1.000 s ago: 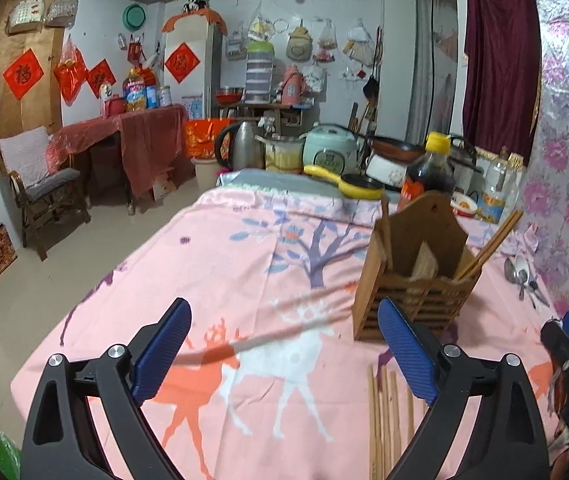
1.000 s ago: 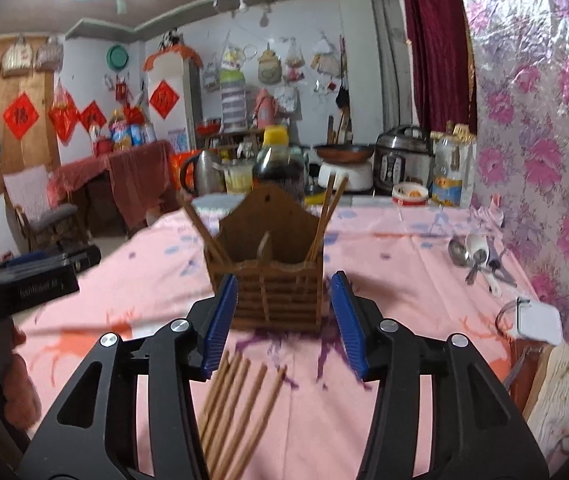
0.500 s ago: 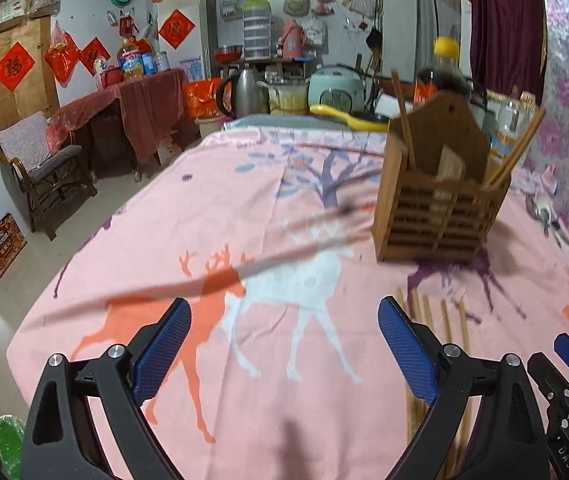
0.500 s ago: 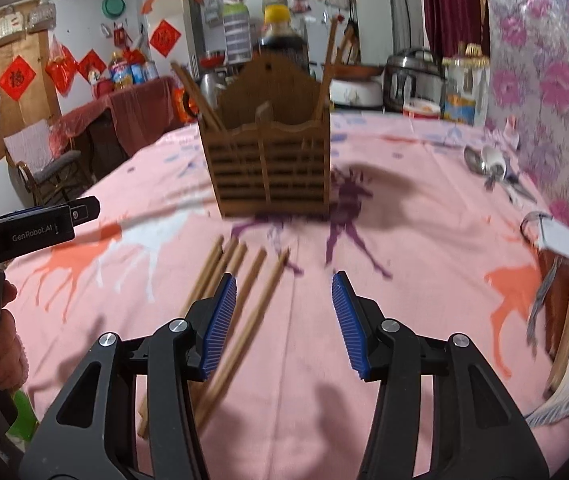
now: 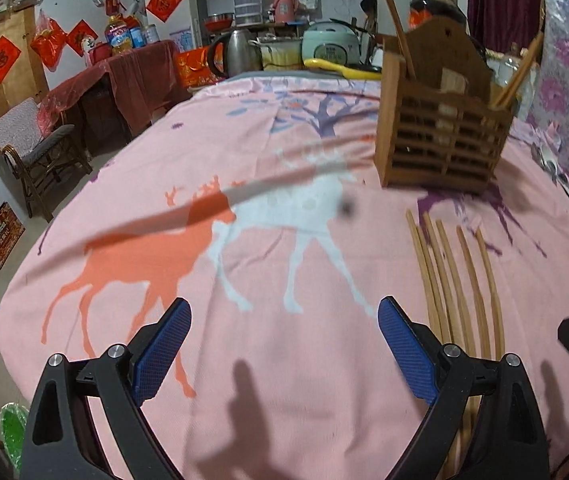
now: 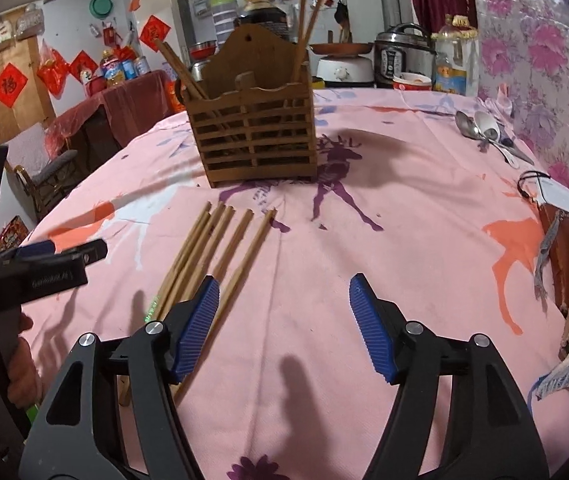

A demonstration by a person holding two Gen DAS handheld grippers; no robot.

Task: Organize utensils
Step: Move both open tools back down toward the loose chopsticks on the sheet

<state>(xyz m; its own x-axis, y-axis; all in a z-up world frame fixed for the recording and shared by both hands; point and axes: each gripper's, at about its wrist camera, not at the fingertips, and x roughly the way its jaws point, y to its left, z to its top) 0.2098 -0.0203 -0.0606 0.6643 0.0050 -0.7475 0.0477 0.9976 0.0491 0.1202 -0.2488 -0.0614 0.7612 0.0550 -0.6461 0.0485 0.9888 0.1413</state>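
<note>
The loose chopsticks (image 6: 220,248) lie in a fan of about six on the pink tabletop (image 6: 404,240), on the near side of the wooden holder (image 6: 254,136), with their far tips just short of its base and their near ends running back under the right gripper (image 6: 284,320). Their long axis runs near-to-far, leaning slightly right toward the far end, so it lies roughly along the line the gripper points. Seen from the right wrist, the bundle sits left of the gripper's centre: the left blue pad overlaps the rightmost sticks, while the gap between the pads shows only bare cloth. The jaws of the right gripper are opening and nothing is between them. From the left wrist view, the same chopsticks (image 5: 456,276) lie to the right of the left gripper (image 5: 284,352), passing beside and behind its right finger; its jaws stand wide apart and empty over the deer print. The right gripper looks the nearer of the two, needing only a small shift left to straddle a stick. A few chopsticks already stand upright in the holder's end compartments. Spoons (image 6: 484,130) lie far right by the flowered wall, well apart from both grippers.
</note>
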